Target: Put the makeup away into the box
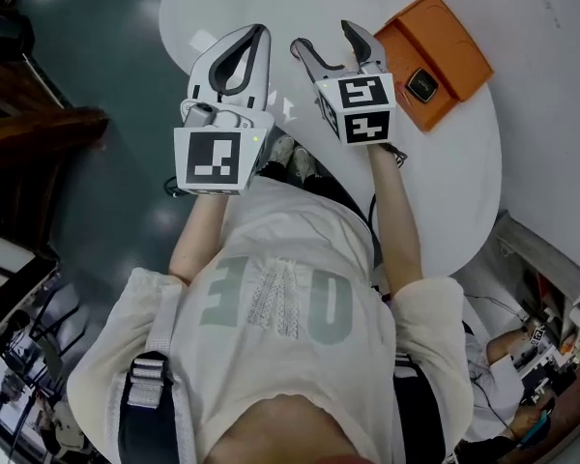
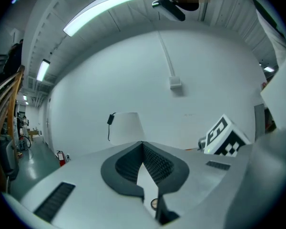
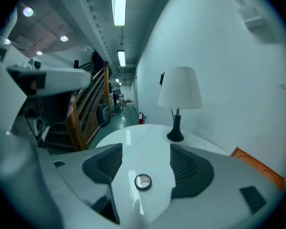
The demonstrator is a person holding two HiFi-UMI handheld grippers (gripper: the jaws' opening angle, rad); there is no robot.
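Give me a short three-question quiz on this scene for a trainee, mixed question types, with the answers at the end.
1. True or false: the left gripper has its jaws wide apart.
2. In the right gripper view, what lies on the white table between the jaws of the right gripper? A) a small round case B) a brush C) nothing
3. Fill in: the box on the table is ___ in colour.
Key: 1 false, the tips meet; 2 A; 3 orange.
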